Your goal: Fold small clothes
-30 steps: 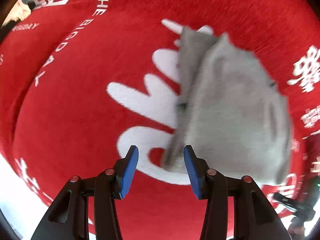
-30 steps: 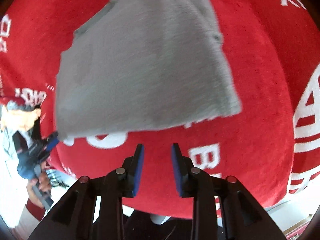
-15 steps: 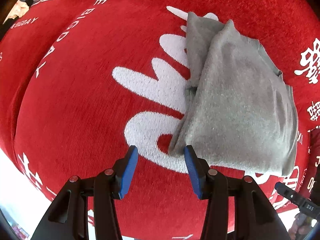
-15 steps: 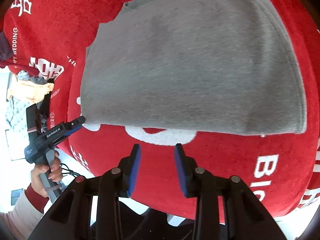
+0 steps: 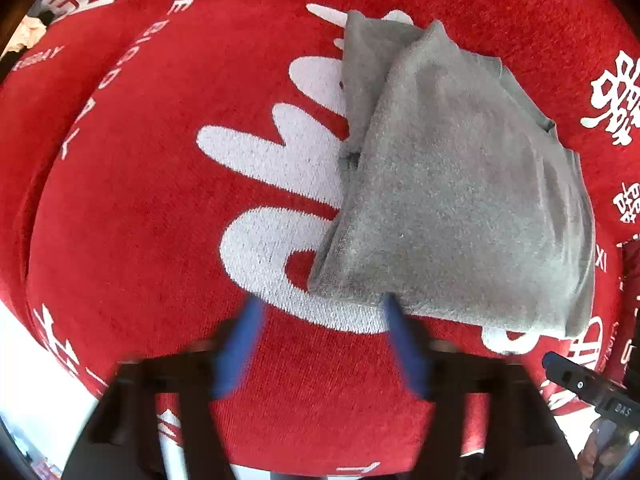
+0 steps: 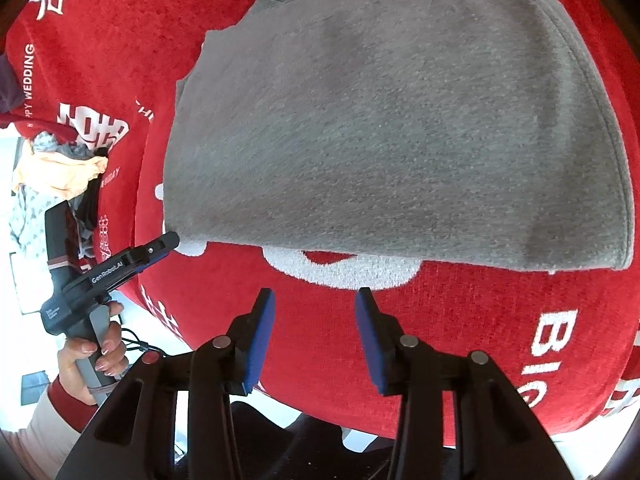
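We have the folded grey garment (image 6: pixel 392 128) lying flat on the red printed cloth (image 6: pixel 460 340), and what matters for our next move is that it sits ahead of both claws, apart from them. In the right wrist view its near folded edge runs crosswise, left to right, just beyond the right gripper (image 6: pixel 316 300), so its long axis lies across our reach, not along it. In the left wrist view the garment (image 5: pixel 460 200) lies ahead and to the right of the left gripper (image 5: pixel 320 304), whose right finger is just at the near left corner of the fold; we judge the left hand the nearer to a corner, the right the nearer to the long edge. The left jaws have just been opening and stand wide, blurred, with only red cloth between them. The right jaws have also been opening, to a moderate gap, holding nothing. A heap of other clothes (image 6: pixel 56 168) waits at the cloth's far left.
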A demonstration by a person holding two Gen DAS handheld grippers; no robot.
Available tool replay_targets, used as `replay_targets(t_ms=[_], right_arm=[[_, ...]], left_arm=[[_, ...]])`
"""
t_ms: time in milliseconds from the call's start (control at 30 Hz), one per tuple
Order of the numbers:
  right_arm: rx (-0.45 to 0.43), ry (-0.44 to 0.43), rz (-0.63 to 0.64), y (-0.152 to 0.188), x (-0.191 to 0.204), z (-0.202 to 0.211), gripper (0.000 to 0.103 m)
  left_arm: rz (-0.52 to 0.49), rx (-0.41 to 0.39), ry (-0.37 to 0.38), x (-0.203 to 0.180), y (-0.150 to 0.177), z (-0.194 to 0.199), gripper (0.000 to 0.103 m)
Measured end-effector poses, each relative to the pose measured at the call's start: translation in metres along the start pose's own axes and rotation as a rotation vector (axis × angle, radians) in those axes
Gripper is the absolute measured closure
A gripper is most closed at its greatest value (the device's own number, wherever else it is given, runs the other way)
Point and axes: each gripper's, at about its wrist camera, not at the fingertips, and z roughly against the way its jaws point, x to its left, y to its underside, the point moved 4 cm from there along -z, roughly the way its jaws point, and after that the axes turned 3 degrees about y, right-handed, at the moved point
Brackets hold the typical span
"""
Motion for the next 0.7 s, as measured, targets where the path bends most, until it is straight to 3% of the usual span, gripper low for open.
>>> replay_targets(t_ms=[167, 433, 700], right_arm=[[0.001, -0.01, -0.002, 0.0, 0.001, -0.002, 0.057], [0.004, -0.016, -0.006, 0.001, 0.0, -0.003, 0.057], [0.016, -0.021, -0.017, 0.002, -0.005, -0.005, 0.053]], left_arm=[[0.014, 0.0, 0.007, 0.001, 0.002, -0.001, 0.022], [0.117, 0.043, 0.102, 0.014, 0.01, -0.005, 0.022], [0.275, 0.06, 0.354, 0.013, 0.02, -0.008, 0.022]])
